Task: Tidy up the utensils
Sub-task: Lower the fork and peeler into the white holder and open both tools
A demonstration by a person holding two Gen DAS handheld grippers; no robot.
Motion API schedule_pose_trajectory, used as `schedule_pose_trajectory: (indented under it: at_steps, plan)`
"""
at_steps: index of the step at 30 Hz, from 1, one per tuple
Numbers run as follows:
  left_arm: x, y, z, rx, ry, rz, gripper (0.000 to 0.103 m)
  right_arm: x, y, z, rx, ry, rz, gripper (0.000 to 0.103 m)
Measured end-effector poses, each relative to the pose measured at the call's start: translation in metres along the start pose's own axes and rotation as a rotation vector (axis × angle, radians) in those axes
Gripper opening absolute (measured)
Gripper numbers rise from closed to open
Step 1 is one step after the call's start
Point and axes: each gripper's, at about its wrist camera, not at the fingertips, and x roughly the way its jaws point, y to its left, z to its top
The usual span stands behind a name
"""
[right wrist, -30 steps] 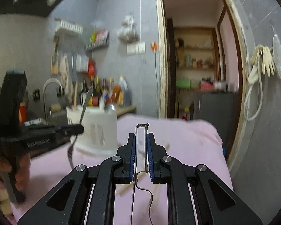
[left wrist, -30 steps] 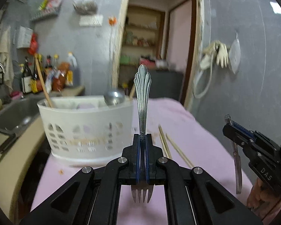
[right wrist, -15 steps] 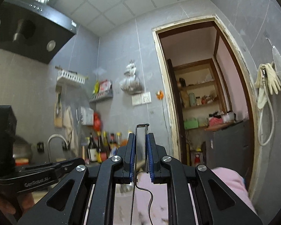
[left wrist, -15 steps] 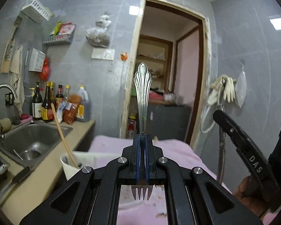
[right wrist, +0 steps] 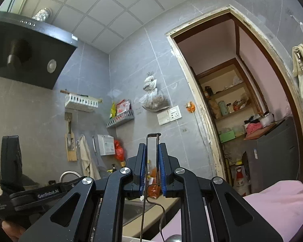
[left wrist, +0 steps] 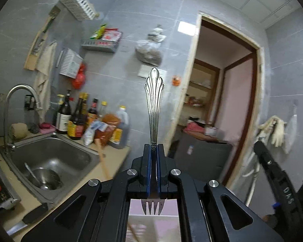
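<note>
The left tool (left wrist: 153, 155) is closed tight on a silver fork (left wrist: 154, 104), pinching it at the neck so the ornate fluted handle stands upright ahead of the fingers and the tines (left wrist: 152, 206) point back under the body. The right tool (right wrist: 152, 157) has its blue pads (right wrist: 163, 167) drawn in on a thin wire-handled utensil (right wrist: 153, 136): the two wires run up between the pads and join in a small loop above them, while the lower wire curves away below. What kind of utensil it is cannot be told.

Below the fork tines a pale rim of a white container (left wrist: 153, 216) shows, with pink cloth (left wrist: 151, 204) just beyond it; its contents are hidden. A wooden spoon handle (left wrist: 103, 159) rises at a tilt beside the left tool. To the left, the beige counter (left wrist: 95, 175) holds a steel sink (left wrist: 48, 161) with a metal bowl (left wrist: 44, 178) and a spoon in it, a curved tap (left wrist: 16, 92) and a cluster of sauce bottles (left wrist: 80, 119) against the grey tiled wall. From the right wrist view, a black range hood (right wrist: 28, 54), a white wall rack (right wrist: 80, 101) and a doorway to a shelved pantry (right wrist: 232, 100) show; the pink cloth (right wrist: 276, 201) covers the surface at the lower right.
</note>
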Motion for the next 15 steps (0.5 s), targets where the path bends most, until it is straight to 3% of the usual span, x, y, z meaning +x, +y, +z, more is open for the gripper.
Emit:
schedule_pose_trajectory:
  at_steps: [5, 15]
  plan:
    - [0.009, 0.018, -0.016, -0.028, 0.011, 0.042, 0.003, 0.008, -0.004, -0.018, 0.006, 0.031, 0.015, 0.01]
    - [0.016, 0.011, -0.038, 0.008, 0.062, 0.057, 0.003, 0.008, -0.01, -0.029, 0.01, 0.081, 0.004, 0.011]
